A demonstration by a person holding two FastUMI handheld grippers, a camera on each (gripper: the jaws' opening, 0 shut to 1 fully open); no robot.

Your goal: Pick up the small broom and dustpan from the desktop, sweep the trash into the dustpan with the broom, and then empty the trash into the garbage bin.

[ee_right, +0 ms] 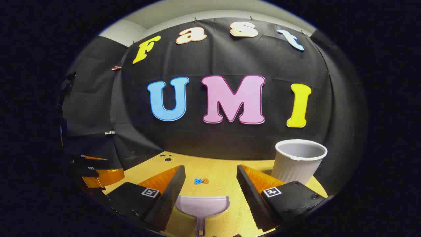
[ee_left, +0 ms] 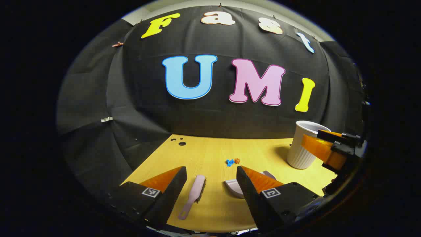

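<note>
A small pale pink broom (ee_left: 193, 195) lies flat on the yellow desktop (ee_left: 210, 151), between the wide-apart fingers of my left gripper (ee_left: 211, 184), which is open and holds nothing. The pale dustpan (ee_right: 202, 205) rests on the desktop with its handle toward me, between the spread fingers of my open right gripper (ee_right: 210, 184). In the left gripper view the dustpan (ee_left: 234, 187) lies partly behind the right finger. The trash, small blue and orange scraps (ee_right: 201, 181), sits beyond the dustpan's mouth, and the scraps (ee_left: 233, 161) lie ahead in the left gripper view too.
A white ribbed garbage bin (ee_right: 297, 161) stands at the right back of the desktop; it is also in the left gripper view (ee_left: 304, 144), with the other gripper (ee_left: 338, 149) beside it. Small holes (ee_left: 179, 142) mark the desktop's far left. The black cloth wall closes the back.
</note>
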